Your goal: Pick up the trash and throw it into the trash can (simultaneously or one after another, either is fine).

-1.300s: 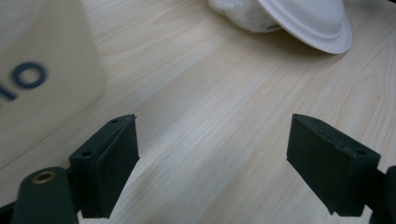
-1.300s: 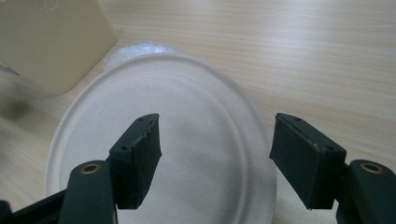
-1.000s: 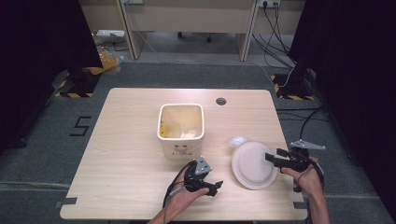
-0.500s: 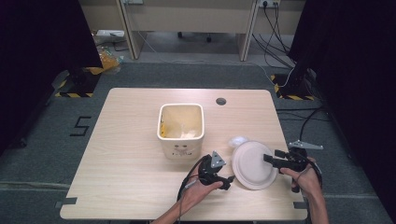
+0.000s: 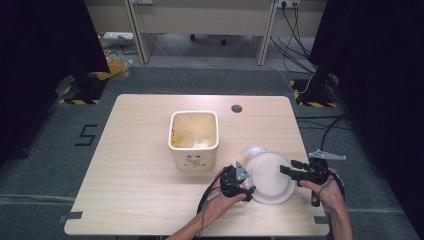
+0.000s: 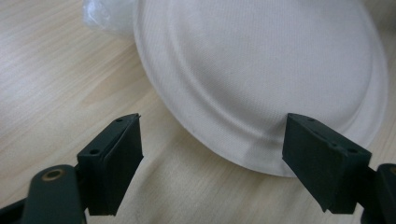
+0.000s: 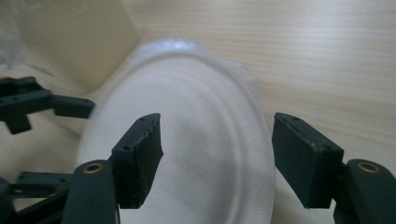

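A white paper plate [image 5: 270, 177] lies near the table's front right, seen close up in the left gripper view [image 6: 261, 70] and the right gripper view [image 7: 196, 154]. My left gripper [image 5: 248, 182] is at the plate's left rim. Its jaws [image 6: 210, 135] are open, with the rim's edge between them and the pads off it. My right gripper [image 5: 287, 167] hovers over the plate's right side, open [image 7: 217, 140]. Its jaws have just been closing a little, the plate lying below them untouched. A crumpled clear plastic piece [image 5: 255, 150] lies against the plate's far edge.
A cream square bin [image 5: 194, 137] stands mid-table, just left of the plate, with light scraps inside. A round cable hole [image 5: 236, 108] sits toward the back of the wooden table [image 5: 130, 190]. Cables run over the floor at the right.
My left gripper has slid right across the table front, up to the plate's left rim. The right gripper and the plate have stayed in place.
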### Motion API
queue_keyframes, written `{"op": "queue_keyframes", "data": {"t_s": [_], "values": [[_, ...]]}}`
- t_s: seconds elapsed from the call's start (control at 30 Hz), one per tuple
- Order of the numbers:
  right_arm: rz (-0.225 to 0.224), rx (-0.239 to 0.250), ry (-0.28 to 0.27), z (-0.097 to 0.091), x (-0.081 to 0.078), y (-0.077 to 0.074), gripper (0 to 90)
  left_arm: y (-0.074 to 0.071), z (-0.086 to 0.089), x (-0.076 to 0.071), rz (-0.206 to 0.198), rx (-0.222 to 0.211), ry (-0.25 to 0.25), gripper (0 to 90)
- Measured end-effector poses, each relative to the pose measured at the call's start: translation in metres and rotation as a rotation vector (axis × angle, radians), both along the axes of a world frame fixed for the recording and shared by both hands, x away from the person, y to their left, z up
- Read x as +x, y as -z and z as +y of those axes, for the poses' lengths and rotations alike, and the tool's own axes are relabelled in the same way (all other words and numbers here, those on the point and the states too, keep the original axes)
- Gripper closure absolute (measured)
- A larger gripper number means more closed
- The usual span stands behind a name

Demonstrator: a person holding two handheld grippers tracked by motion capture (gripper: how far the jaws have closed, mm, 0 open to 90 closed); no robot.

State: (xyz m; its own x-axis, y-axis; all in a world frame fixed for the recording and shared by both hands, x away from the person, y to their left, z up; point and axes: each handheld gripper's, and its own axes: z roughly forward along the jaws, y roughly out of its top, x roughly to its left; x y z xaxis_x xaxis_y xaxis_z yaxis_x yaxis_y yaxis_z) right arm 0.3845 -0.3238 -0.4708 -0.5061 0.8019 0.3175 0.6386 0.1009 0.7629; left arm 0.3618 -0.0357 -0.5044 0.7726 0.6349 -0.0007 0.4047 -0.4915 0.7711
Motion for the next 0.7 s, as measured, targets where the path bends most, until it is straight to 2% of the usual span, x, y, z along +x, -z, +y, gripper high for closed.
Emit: {"op": "queue_keyframes", "data": {"t_s": [0.17, 0.23, 0.33, 0.4, 0.47, 0.57, 0.6, 0.67, 0.7], "values": [[-0.009, -0.007, -0.021, 0.004, -0.004, -0.006, 35.2, 0.003, 0.002, 0.001, 0.005, 0.014, -0.008, 18.3], [0.009, -0.003, -0.02, 0.002, -0.003, -0.005, 37.3, 0.004, 0.004, 0.001, 0.008, 0.008, -0.012, 18.4], [0.025, 0.0, -0.02, -0.002, -0.001, -0.002, 38.1, 0.007, 0.005, 0.002, -0.004, 0.037, -0.017, 20.5], [0.055, 0.024, -0.021, -0.005, 0.001, 0.005, 37.9, 0.01, 0.005, 0.003, 0.013, 0.019, -0.022, 20.2], [0.078, 0.042, -0.029, -0.006, 0.003, 0.011, 39.3, 0.008, 0.003, 0.003, 0.004, 0.025, -0.015, 20.0], [0.067, 0.038, -0.047, -0.004, 0.002, 0.009, 43.6, 0.007, 0.001, 0.002, -0.003, 0.038, -0.011, 20.5], [0.059, 0.03, -0.053, -0.002, 0.0, 0.007, 43.2, 0.007, 0.001, 0.002, -0.005, 0.042, -0.009, 20.4], [0.03, -0.007, -0.054, 0.002, -0.003, -0.001, 46.8, 0.008, 0.001, 0.002, -0.003, 0.044, -0.009, 20.5], [0.019, -0.009, -0.056, 0.004, -0.005, -0.005, 49.3, 0.008, 0.001, 0.002, -0.005, 0.042, -0.013, 20.6]]}}
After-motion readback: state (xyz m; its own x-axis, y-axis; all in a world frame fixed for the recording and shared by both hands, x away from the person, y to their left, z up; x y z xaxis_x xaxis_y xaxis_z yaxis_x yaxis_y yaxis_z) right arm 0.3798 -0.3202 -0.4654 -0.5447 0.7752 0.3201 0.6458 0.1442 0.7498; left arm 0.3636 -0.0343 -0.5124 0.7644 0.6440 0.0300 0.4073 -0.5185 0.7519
